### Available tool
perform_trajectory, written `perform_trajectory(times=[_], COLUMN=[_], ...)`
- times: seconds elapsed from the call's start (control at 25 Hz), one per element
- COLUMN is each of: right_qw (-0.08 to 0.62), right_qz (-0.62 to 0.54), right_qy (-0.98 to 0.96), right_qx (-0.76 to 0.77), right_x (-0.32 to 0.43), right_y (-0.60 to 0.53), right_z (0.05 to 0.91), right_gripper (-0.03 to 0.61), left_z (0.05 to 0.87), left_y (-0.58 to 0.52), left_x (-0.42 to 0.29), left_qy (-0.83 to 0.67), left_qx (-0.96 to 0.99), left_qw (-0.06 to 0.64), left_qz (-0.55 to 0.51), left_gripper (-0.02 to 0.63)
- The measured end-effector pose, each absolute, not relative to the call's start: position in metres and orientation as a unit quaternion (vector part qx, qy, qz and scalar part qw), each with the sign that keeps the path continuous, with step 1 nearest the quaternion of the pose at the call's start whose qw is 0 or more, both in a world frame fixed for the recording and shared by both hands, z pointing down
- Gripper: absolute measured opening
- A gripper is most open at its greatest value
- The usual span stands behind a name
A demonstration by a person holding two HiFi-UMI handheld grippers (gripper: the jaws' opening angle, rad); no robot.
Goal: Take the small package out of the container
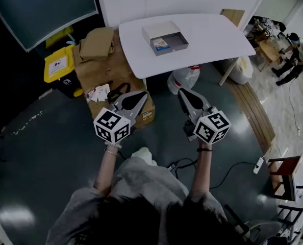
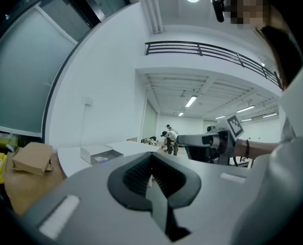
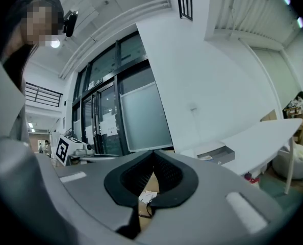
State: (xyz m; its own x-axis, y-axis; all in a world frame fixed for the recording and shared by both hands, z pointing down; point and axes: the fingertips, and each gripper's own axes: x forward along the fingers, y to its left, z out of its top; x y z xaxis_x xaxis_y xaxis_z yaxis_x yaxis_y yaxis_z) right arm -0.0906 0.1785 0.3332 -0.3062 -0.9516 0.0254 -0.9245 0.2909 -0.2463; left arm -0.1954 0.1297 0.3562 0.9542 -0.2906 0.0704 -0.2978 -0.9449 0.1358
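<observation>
A grey open container (image 1: 164, 36) sits on the white table (image 1: 212, 37), far ahead of me. A small package (image 1: 161, 44) with a blue edge lies inside it. My left gripper (image 1: 139, 97) and right gripper (image 1: 184, 93) are held side by side in front of my body, well short of the table. Both are shut with nothing between their jaws. In the left gripper view the shut left gripper (image 2: 151, 157) points toward the container (image 2: 98, 154). The right gripper view shows the shut right gripper (image 3: 152, 154) with the container (image 3: 216, 153) off to its right.
Cardboard boxes (image 1: 98, 45) stand left of the table, with a yellow bin (image 1: 59, 64) beyond them. A white bag (image 1: 184, 78) lies under the table's near edge. A wooden bench (image 1: 253, 111) runs along the right. People (image 1: 294, 55) work at the far right.
</observation>
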Motion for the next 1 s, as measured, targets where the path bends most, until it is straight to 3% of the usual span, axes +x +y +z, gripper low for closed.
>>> perform_trajectory(times=[1.0], right_qw=[0.083], right_qz=[-0.144], right_qy=[0.776], right_qx=[-0.609], right_x=[0.005], right_y=[0.061], right_z=[0.358], right_gripper=[0.009], left_z=[0.374], left_y=[-0.007], left_x=[-0.107], left_qy=[-0.151], left_qx=[0.983], left_qw=[0.104], left_qz=[0.022], left_gripper=[-0.009])
